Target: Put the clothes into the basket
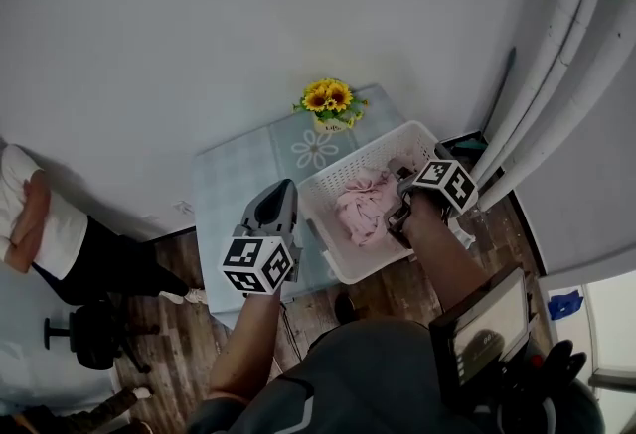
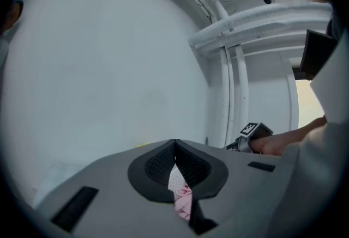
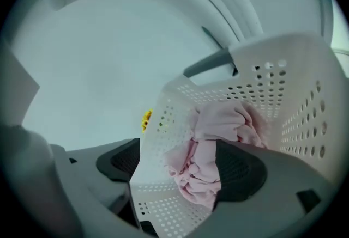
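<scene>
A white perforated basket (image 1: 353,157) stands on a small patterned table (image 1: 234,189), and pink clothes (image 1: 363,206) lie bunched inside it. My right gripper (image 1: 400,209) hovers over the basket's near right side with its jaws wide apart. In the right gripper view the pink clothes (image 3: 212,139) rest in the basket (image 3: 305,101) beyond the open right gripper (image 3: 180,169), touching neither pad. My left gripper (image 1: 281,188) is held to the left of the basket, above the table. In its own view the left gripper (image 2: 174,147) is shut with nothing between the pads.
A pot of sunflowers (image 1: 328,104) sits at the table's far edge behind the basket. White pipes (image 1: 556,55) run down the wall on the right. A person (image 1: 40,223) sits at the far left by an office chair (image 1: 79,333). A dark screen (image 1: 487,328) hangs near my right side.
</scene>
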